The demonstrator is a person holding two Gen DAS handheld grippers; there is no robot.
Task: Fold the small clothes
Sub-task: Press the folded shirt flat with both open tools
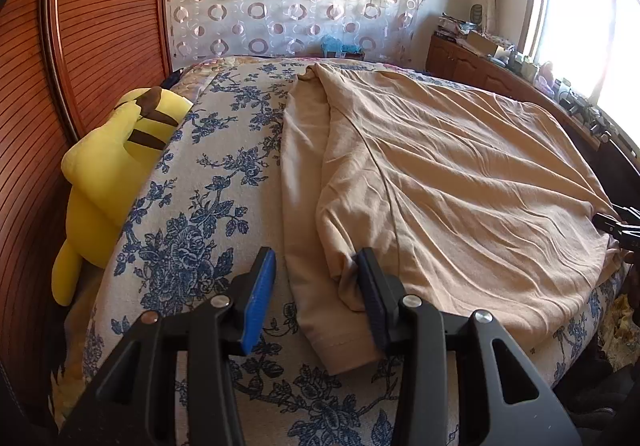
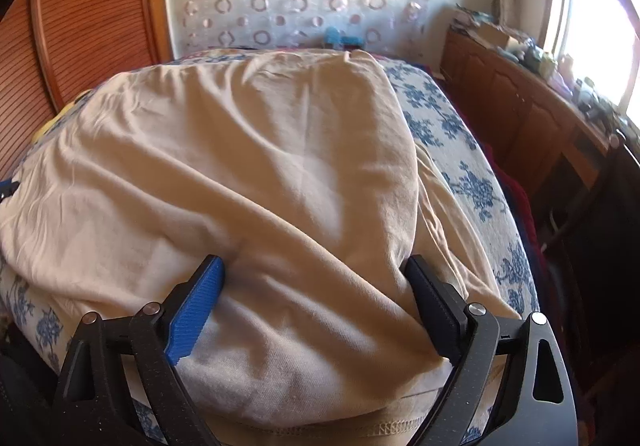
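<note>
Going left to right: a yellow plush toy (image 1: 108, 173) sits wedged at the left edge of the bed (image 1: 192, 181), against the slatted wooden headboard (image 1: 100, 25). Next to it there's a strip of bare blue-flowered bedcover, and then the beige garment (image 1: 460, 181) takes up the middle and right side of the bed.

Progress-wise, I'd say it's early. The garment is mostly spread out, pretty wrinkly, with what looks like one side already flipped over onto the body along the left edge. A sleeve or narrow flap runs toward the near edge of the bed. No compact folded stack yet, so most of the folding is left, I reckon.

The left gripper (image 1: 316, 286) hangs over the near left part of the cloth, fingers spread apart, the flap lying between them but not pinched. At the far right edge of that view the other tool peeks in at the garment's right side.

In the right wrist view, the right gripper (image 2: 316, 302) also has its fingers wide apart, with a thick bunch of the beige cloth lying between them, near the hem. Nothing clamped that I can see. A wooden cabinet (image 2: 520, 117) with clutter runs under the window on the right.
</note>
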